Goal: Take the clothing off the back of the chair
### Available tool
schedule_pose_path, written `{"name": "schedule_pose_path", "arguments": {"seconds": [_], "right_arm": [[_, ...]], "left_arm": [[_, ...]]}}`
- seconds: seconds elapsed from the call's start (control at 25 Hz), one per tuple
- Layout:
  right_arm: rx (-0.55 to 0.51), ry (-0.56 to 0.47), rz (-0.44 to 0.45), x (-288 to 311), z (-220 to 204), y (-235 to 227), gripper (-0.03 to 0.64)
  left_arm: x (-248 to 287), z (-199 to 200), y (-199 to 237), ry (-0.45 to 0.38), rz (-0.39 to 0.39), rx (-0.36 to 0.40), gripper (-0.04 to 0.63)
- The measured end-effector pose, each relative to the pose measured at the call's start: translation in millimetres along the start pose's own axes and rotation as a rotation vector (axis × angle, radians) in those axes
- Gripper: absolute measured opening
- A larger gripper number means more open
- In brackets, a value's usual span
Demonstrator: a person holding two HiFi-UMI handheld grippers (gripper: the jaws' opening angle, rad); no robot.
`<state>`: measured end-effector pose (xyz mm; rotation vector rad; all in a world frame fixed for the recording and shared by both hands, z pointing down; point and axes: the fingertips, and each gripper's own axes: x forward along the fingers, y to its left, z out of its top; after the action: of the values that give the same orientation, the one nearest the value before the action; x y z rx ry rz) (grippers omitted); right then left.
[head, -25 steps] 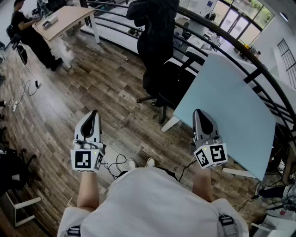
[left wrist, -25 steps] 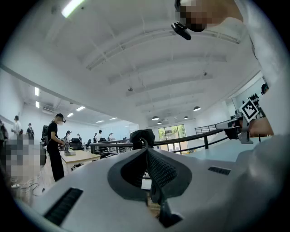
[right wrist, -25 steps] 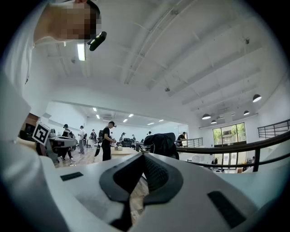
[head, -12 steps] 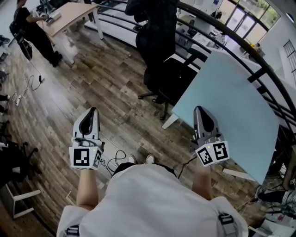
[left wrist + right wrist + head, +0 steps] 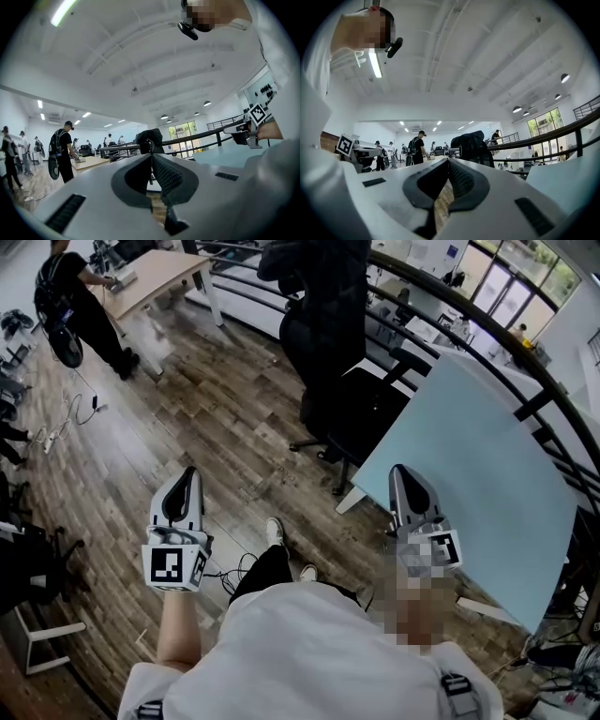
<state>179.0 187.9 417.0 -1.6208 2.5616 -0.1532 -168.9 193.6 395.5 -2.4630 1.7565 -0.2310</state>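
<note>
Clothing [image 5: 319, 296]: dark, draped over the back of the black chair [image 5: 366, 413], well ahead, beside the pale blue desk [image 5: 487, 465]. Left tool [image 5: 187, 476] and right tool [image 5: 403, 474] are both closed, empty and pointing level. Looks like the approach step. Open the jaws before arriving, come in high, pinch a thick fold near the top, then lift straight up to clear the chair back.

There's a step forward: one shoe [image 5: 273, 531] swings out ahead of the other across the wood floor [image 5: 216, 427], and the chair [image 5: 370, 418] with the black clothing [image 5: 323, 306] draws slightly closer.
</note>
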Motion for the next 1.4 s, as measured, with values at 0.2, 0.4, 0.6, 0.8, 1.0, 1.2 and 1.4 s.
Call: {"name": "schedule_pose_path", "arguments": {"seconds": [0.2,0.4,0.6,0.8,1.0,1.2,1.4], "right_arm": [[-0.018,0.016,0.012,41.9,-4.6,-4.5,0.020],[-0.029,0.043,-0.050,96.5,-0.2,-34.3,0.020],[-0.048,0.050,-0.072,171.9,15.7,-46.0,0.020],[-0.043,0.060,-0.088,235.3,16.7,-45.3,0.020],[-0.031,0.070,-0.151,257.0,12.2,-52.5,0.020],[-0.021,0.085,-0.203,262.5,7.9,-75.3,0.020],[-0.026,0.060,-0.194,281.9,17.2,-97.1,0.020]], "left_arm": [[40.9,-23.6,18.2,0.022,-0.005,-0.045,0.029],[115.6,-31.3,41.2,0.015,-0.048,-0.074,0.029],[187.2,-33.5,77.3,0.019,-0.099,-0.110,0.029],[245.5,-33.4,116.1,0.018,-0.160,-0.230,0.029],[291.9,-19.2,120.4,-0.014,-0.261,-0.240,0.029],[326.2,-20.2,105.3,-0.002,-0.324,-0.233,0.029],[353.6,-13.1,94.1,-0.007,-0.347,-0.212,0.029]]}}
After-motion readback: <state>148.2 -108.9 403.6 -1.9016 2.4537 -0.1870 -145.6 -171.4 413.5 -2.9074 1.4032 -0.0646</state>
